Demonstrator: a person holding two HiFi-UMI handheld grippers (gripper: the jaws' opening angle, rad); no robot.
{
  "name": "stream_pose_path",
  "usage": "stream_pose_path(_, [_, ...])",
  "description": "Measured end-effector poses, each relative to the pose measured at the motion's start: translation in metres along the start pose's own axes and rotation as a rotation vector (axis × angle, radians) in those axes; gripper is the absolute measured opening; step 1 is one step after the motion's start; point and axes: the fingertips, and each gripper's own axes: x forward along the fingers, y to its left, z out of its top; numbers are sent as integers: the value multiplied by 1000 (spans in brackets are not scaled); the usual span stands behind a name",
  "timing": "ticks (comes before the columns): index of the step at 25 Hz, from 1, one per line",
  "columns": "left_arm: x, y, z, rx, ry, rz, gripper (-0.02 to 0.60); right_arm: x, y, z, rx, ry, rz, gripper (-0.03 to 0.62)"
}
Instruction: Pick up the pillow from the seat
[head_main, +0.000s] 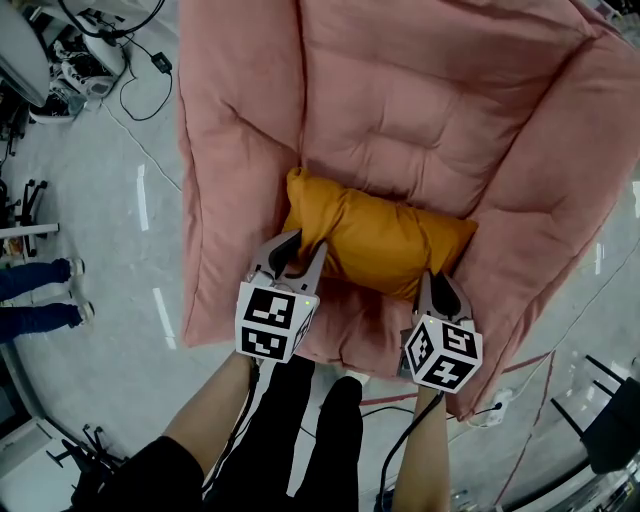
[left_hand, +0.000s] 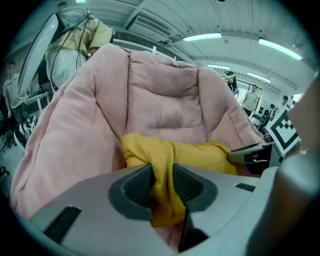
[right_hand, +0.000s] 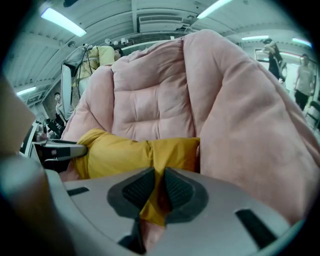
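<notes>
- The yellow pillow (head_main: 375, 240) lies on the pink seat (head_main: 400, 90), across the front of its cushion at the foot of its backrest, with its long side running from armrest to armrest.
- The left gripper (head_main: 300, 255) is clamped narrow on a bunched fold of yellow cover at the pillow end near the seat's armrest on the person's left. The cloth fills the gap between its pads.
- The right gripper (head_main: 438, 288) pinches a thinner fold at the end by the seat's other armrest. Its jaws are almost together, with fabric hanging below them.
- The step in hand looks like the lift. Both grips have only cover fabric, not stuffing, so the two ends should rise level and together off the seat cushion, or a fold may slip out.
- Pulling the ends apart would strain the pinches; a little slack between them seems safer.
- The right end sits tight against the armrest padding, so lifting towards the seat's front edge should free it without dragging.
</notes>
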Motion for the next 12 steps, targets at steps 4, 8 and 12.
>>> stream_pose_path(4, [-6,-1,9,23,-28,2,129,-6,1,4,-8,-18,-8,77])
stream_pose_path(8, [-13,-1,16,27,-57,5,127,-13,3,11,-3,-46,-8,75])
stream_pose_path(12, [-26,-4,25,47,-91,12,127,-24,6,16,-5,-67,-9,72])
